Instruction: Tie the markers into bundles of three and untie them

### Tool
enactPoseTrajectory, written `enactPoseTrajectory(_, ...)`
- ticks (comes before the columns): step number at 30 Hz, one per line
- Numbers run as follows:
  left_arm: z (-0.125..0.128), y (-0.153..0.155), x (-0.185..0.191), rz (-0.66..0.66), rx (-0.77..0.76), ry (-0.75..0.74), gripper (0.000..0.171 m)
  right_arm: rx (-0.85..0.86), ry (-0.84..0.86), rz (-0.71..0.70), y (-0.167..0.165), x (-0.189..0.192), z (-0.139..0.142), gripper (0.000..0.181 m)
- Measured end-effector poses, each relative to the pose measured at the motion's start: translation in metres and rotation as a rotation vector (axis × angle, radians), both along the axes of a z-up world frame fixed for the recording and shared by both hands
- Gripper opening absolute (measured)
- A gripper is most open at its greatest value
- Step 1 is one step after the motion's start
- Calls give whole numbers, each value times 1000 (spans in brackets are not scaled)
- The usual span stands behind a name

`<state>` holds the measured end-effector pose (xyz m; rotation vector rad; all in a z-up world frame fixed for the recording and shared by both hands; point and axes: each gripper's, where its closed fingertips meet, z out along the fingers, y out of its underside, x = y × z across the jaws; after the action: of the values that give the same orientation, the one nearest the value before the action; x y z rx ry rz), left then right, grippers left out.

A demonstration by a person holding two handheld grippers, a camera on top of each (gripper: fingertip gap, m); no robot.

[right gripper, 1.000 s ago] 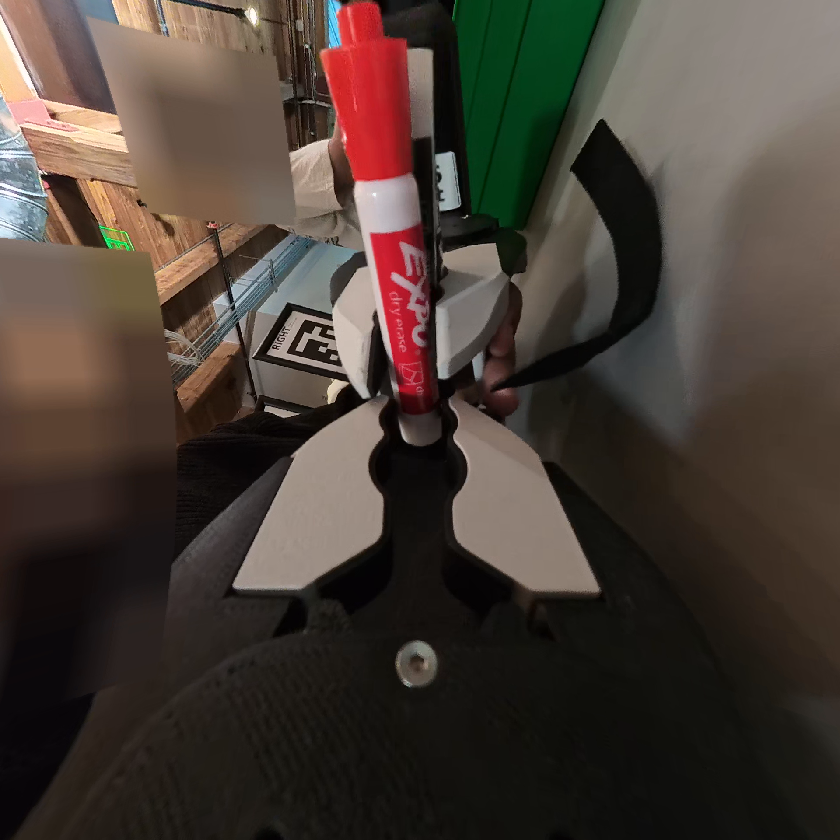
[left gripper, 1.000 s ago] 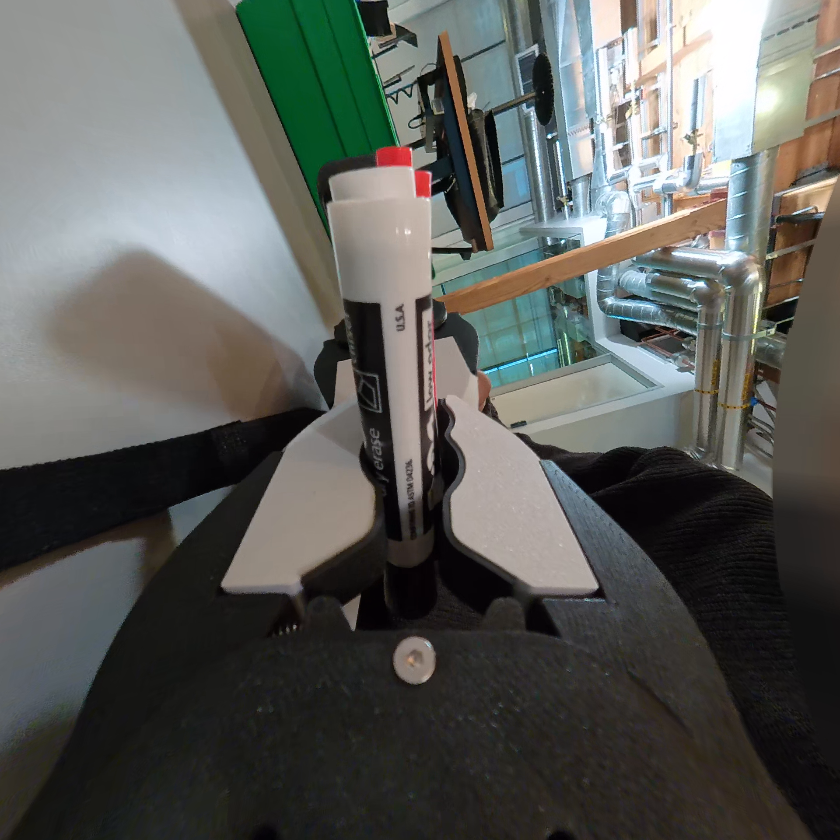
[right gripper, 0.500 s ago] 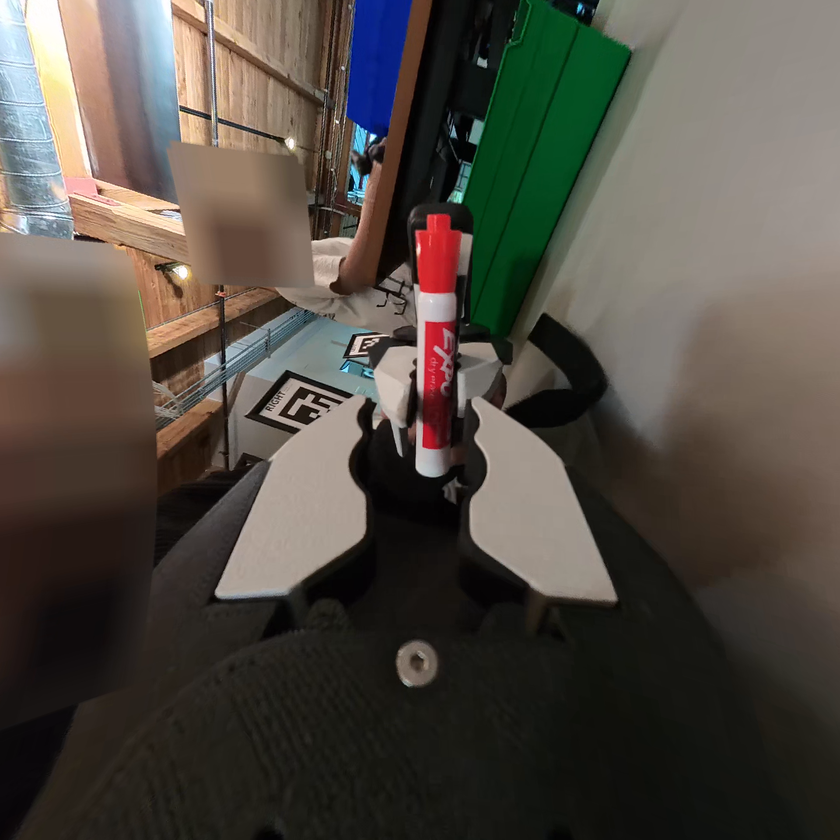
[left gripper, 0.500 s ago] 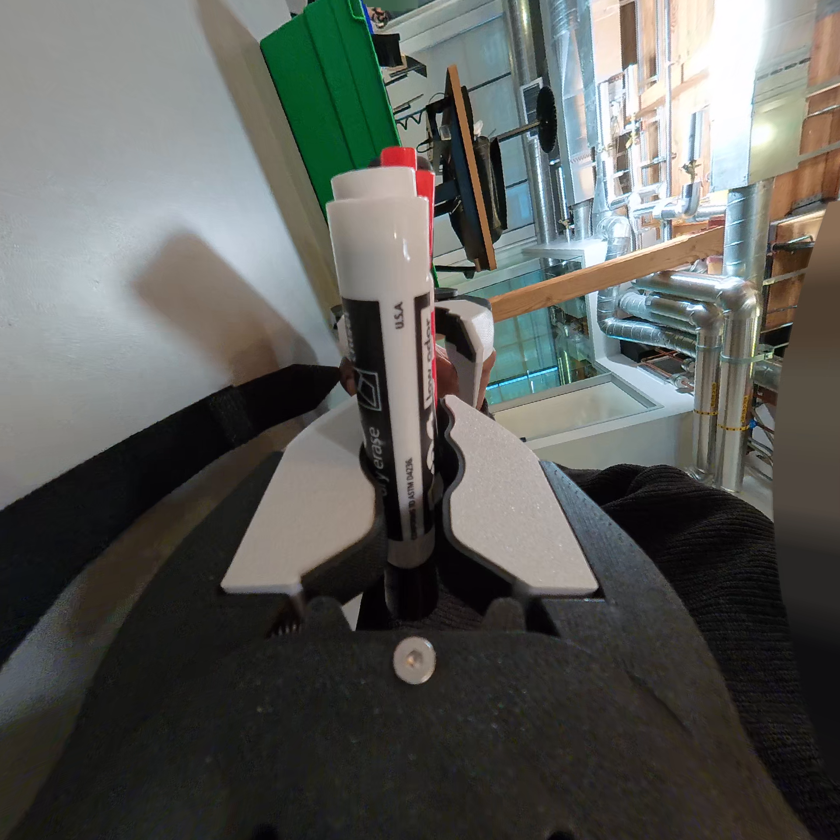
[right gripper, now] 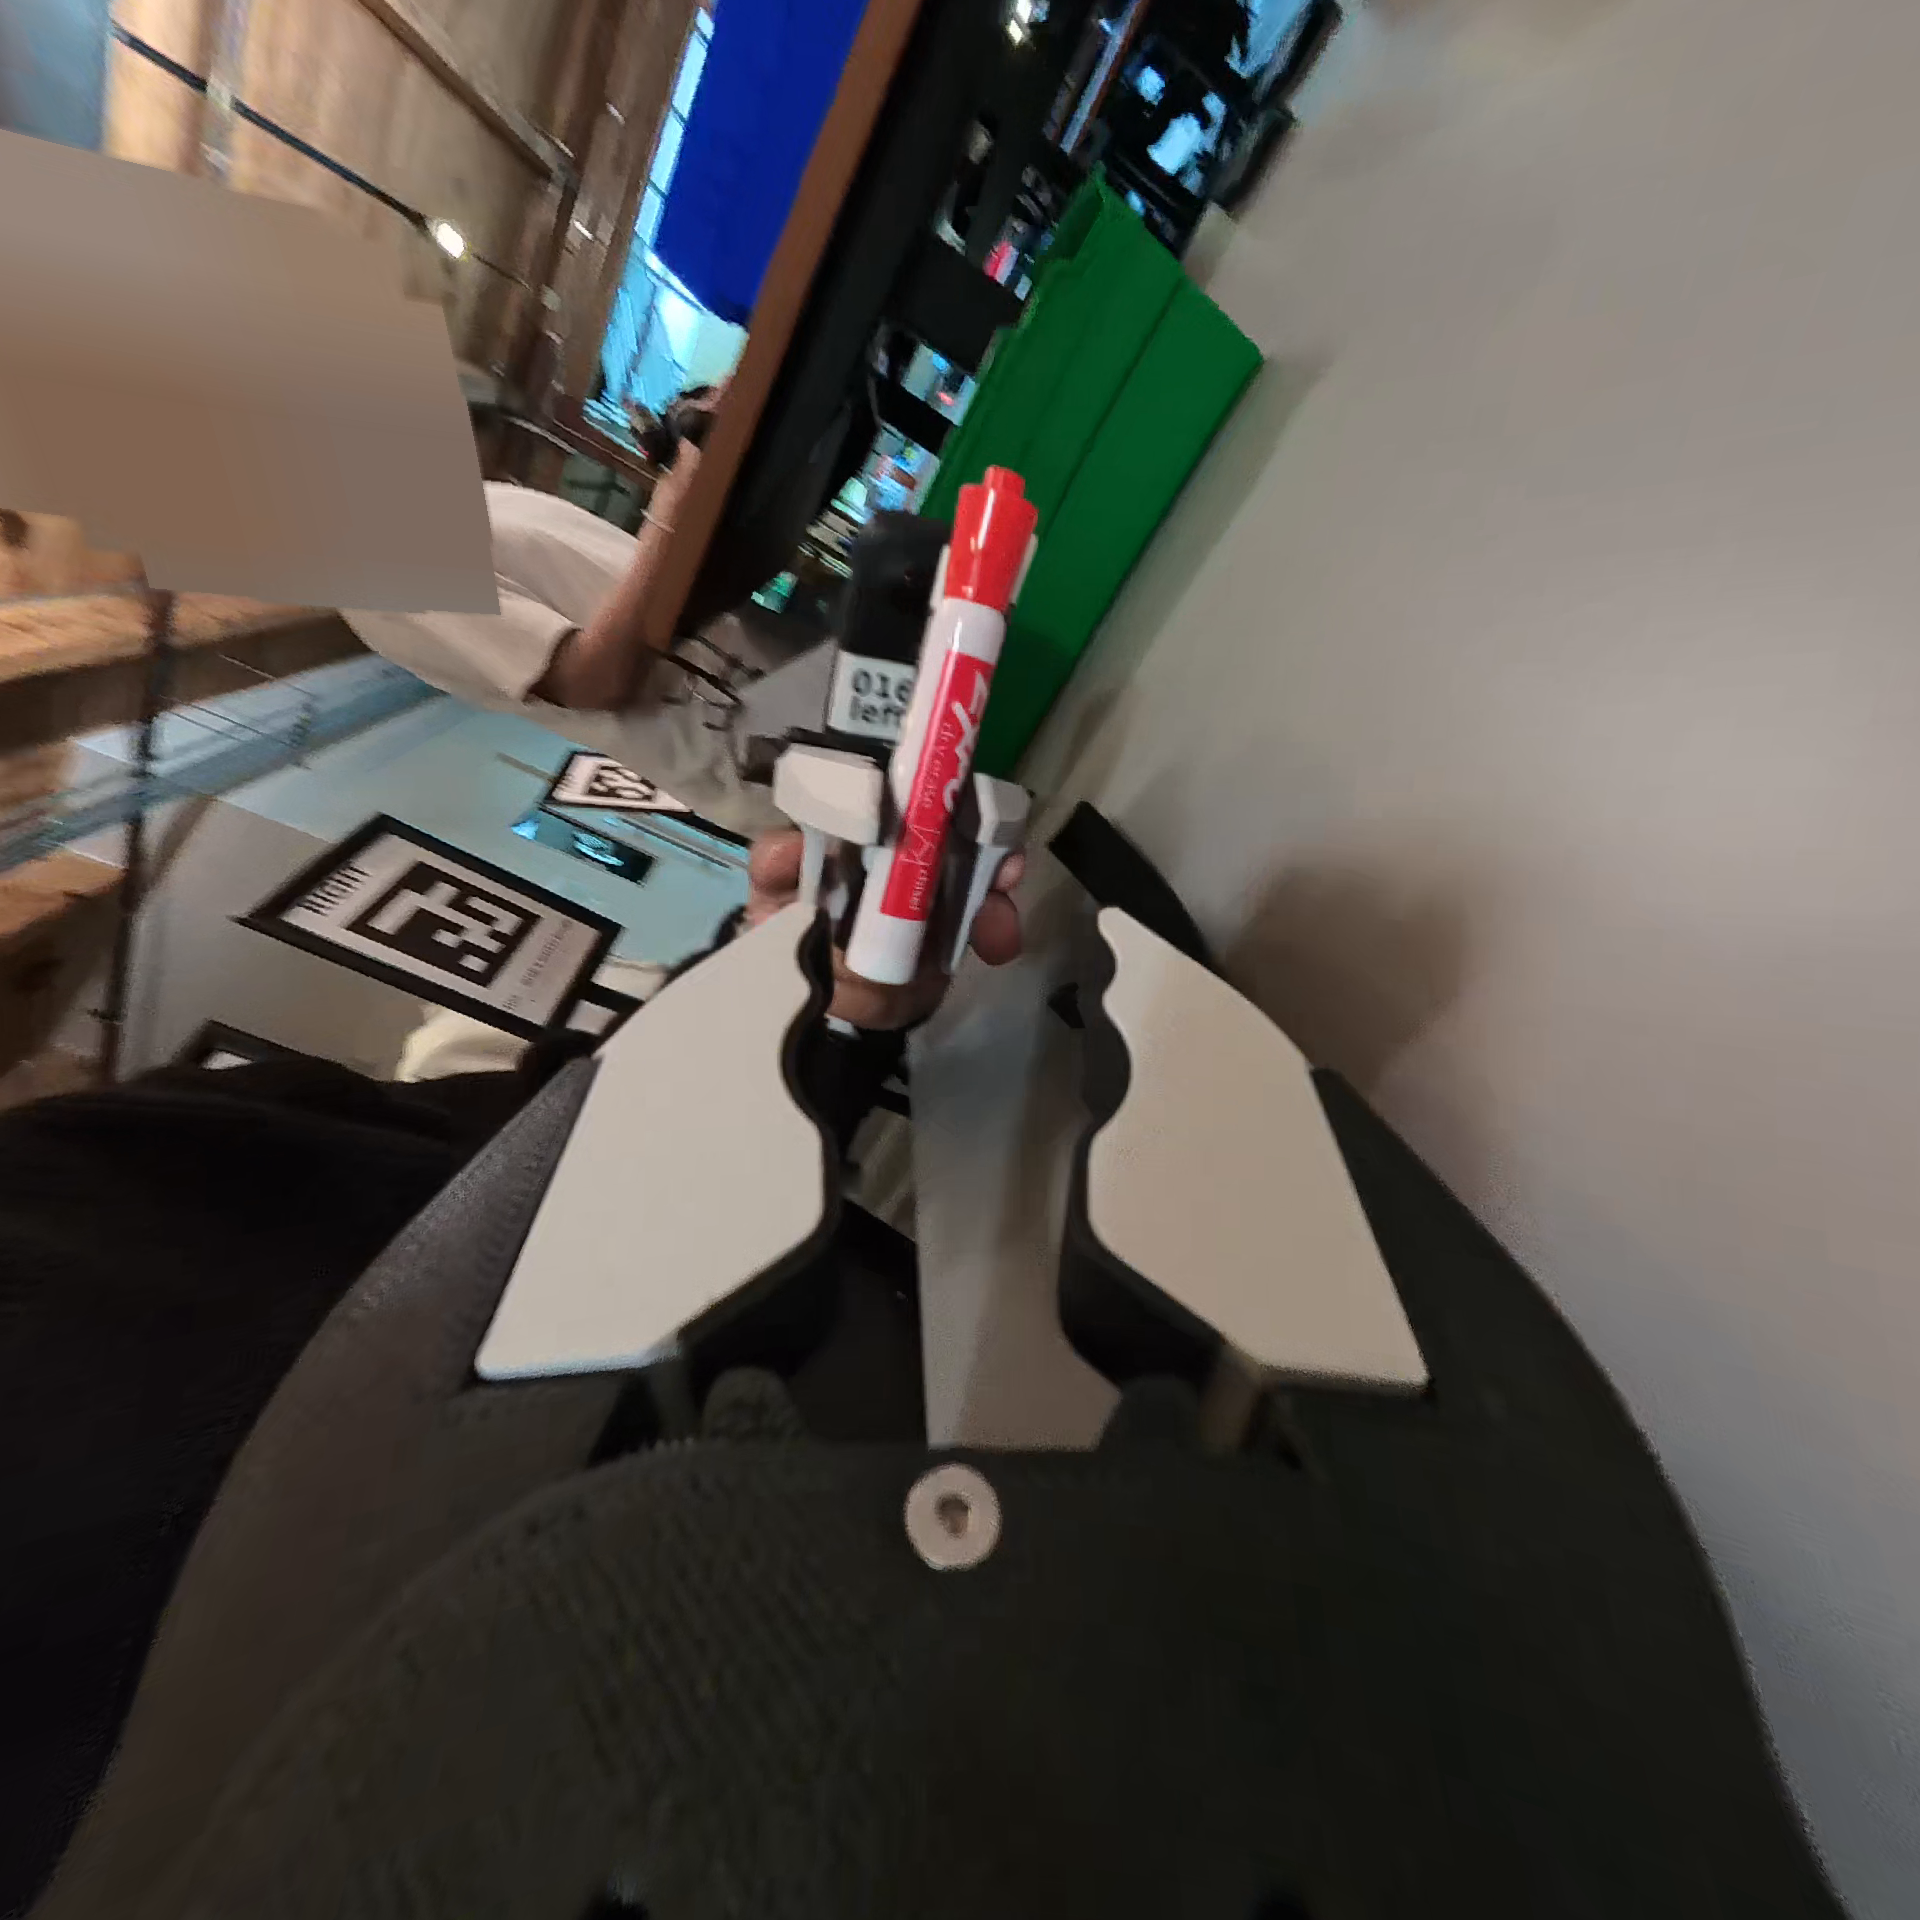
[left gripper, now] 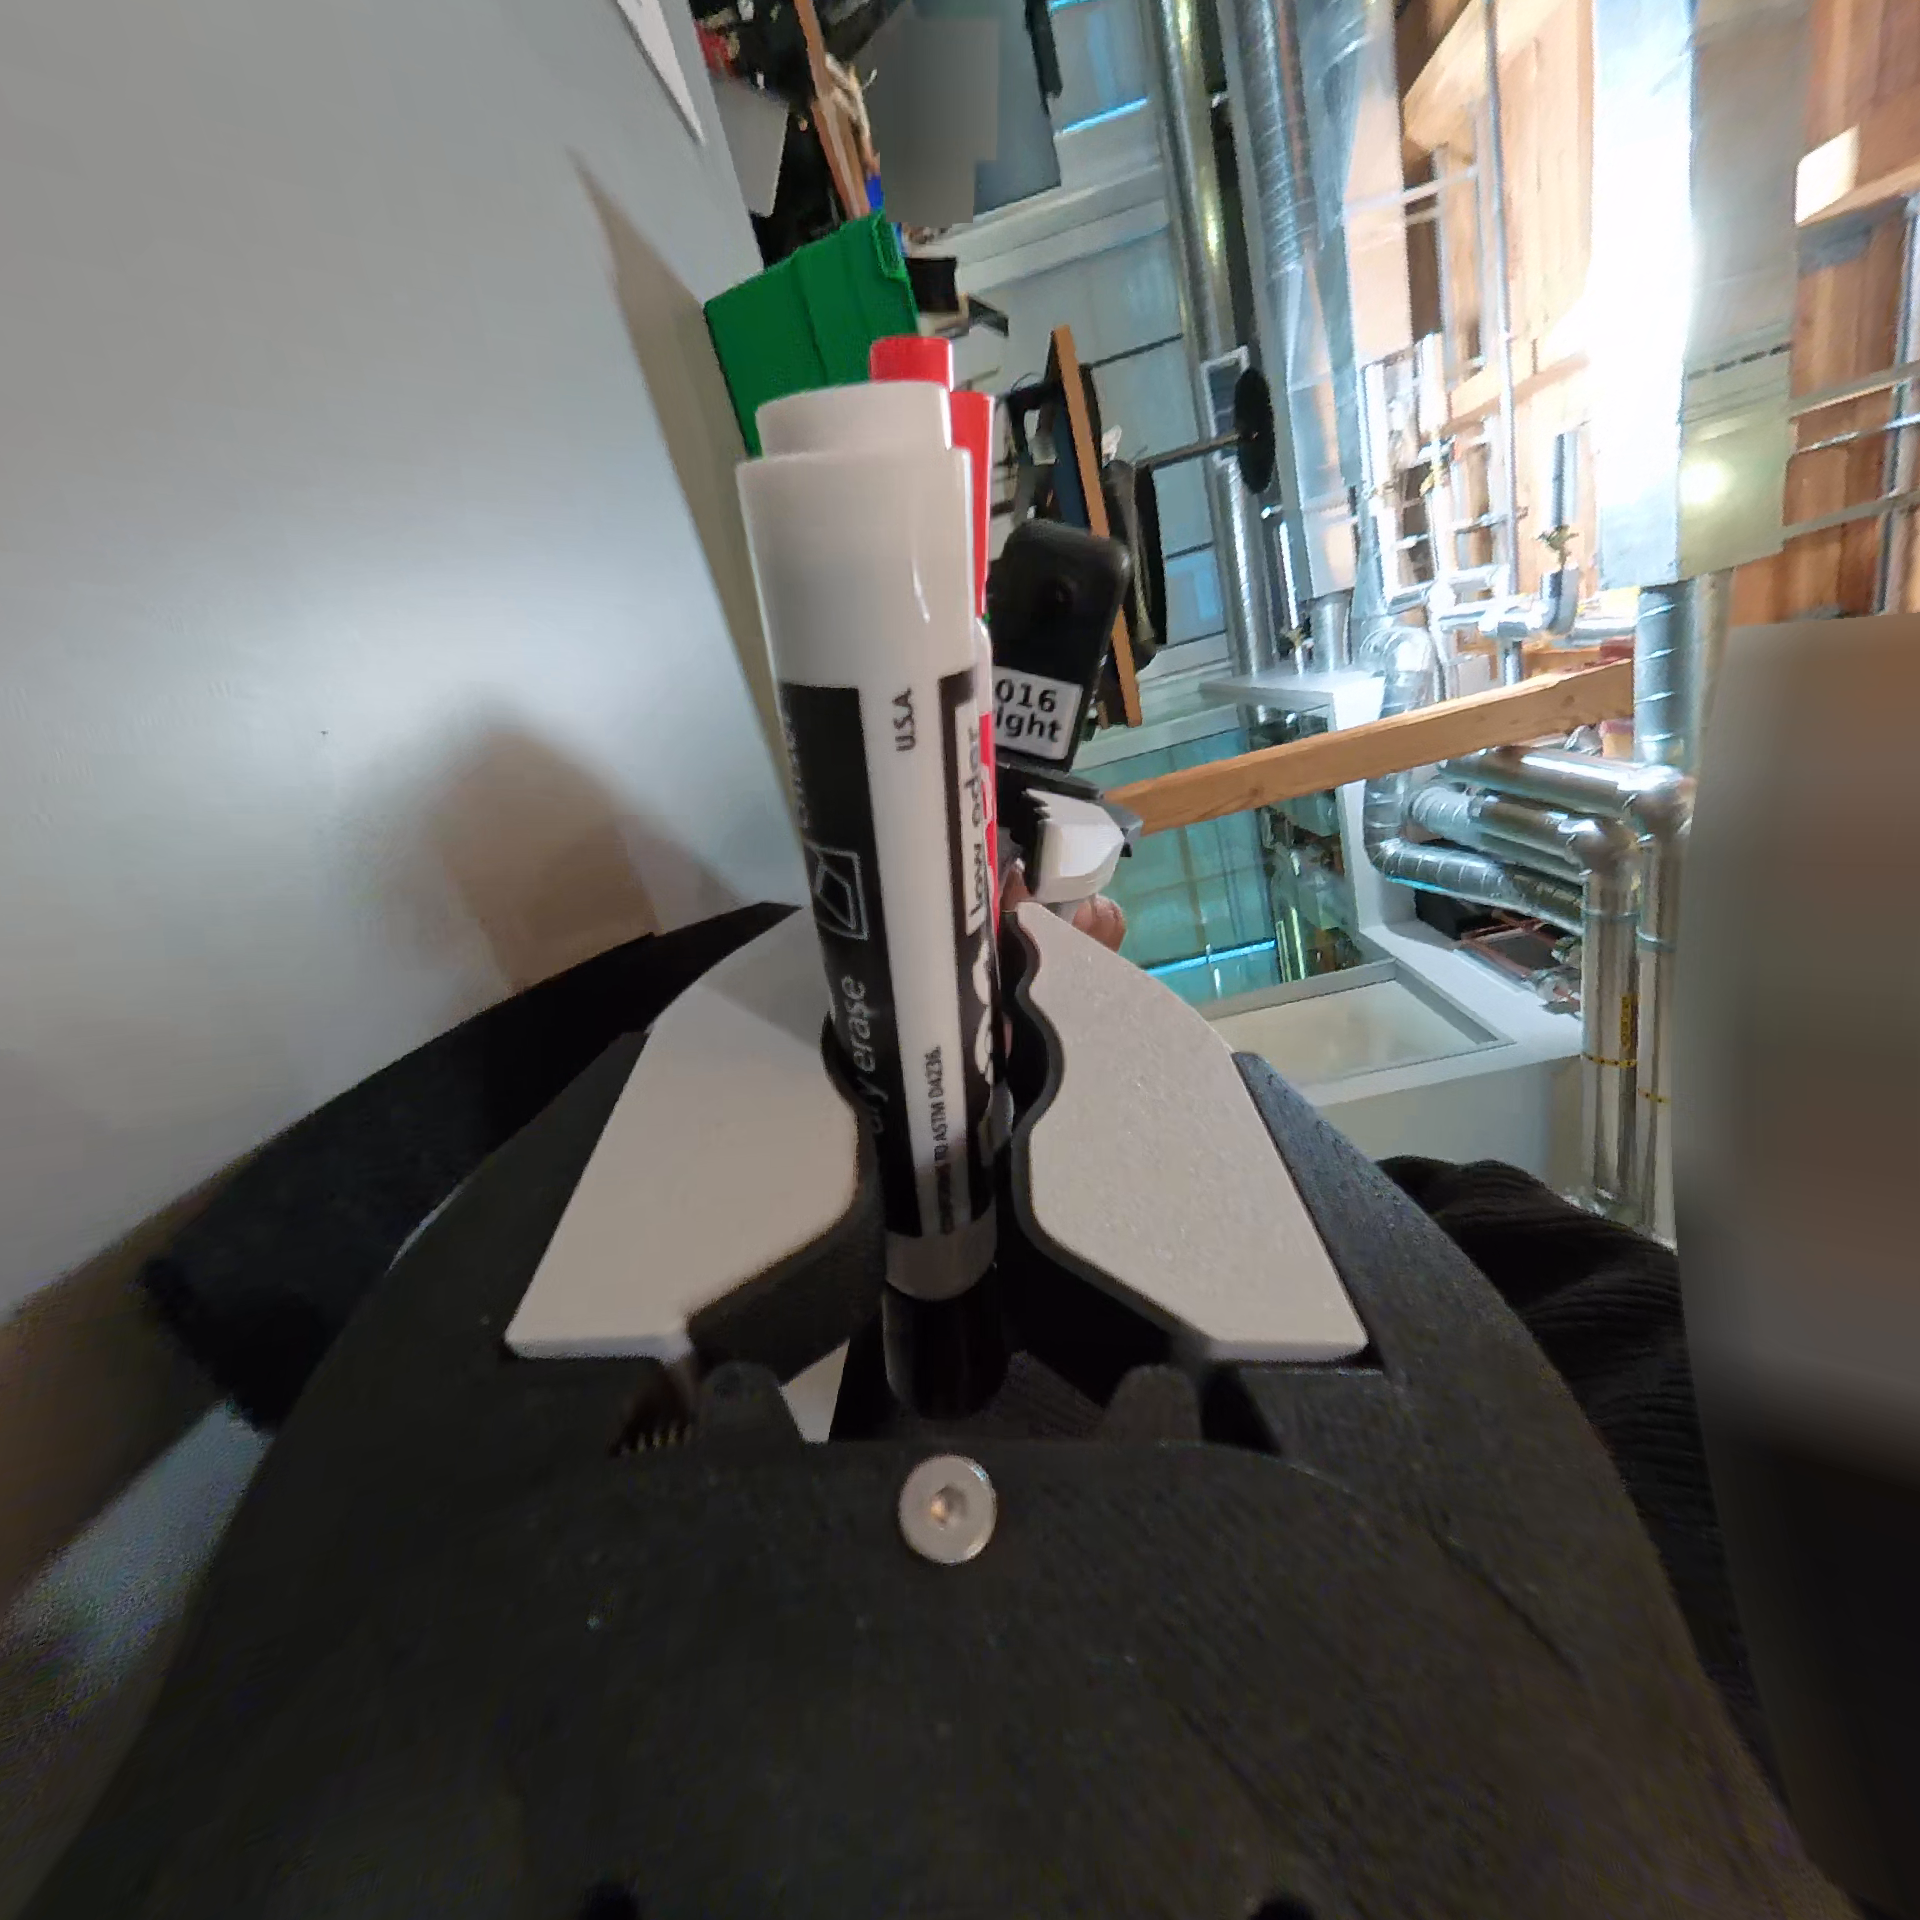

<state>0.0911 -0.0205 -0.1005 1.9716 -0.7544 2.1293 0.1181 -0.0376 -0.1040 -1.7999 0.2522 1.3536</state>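
Markers: three, held lengthwise along the left gripper, its fingers clamped on the barrels; black-labelled one in front, red caps behind. From the right wrist view only the red marker shows clearly. Right gripper is empty, jaws spread, well apart from the bundle. Black strap trails off left of the grip across the table; can't tell if it wraps the markers.

Risk, my read: the grip sits low on the barrels, so a tug on the strap could lever the markers out or fan them. If the strap snags on the finger edge, the bundle skews.

Surface: plain white table, green bin at its far edge. Room: workshop, metal ducts, timber beams, fiducial tag, a person at a bench behind.
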Motion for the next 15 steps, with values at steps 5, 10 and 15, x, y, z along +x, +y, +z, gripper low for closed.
enactPoseTrajectory(5,-11,-16,-4,-106,52,62,21,-95,-132,35,-1,-17,-26,52)
enactPoseTrajectory(10,-39,-34,-14,-222,89,212,21,-190,-171,42,4,-25,-48,43)
enactPoseTrajectory(15,-50,-43,-15,-260,120,263,21,-187,-115,19,5,-16,-44,2)
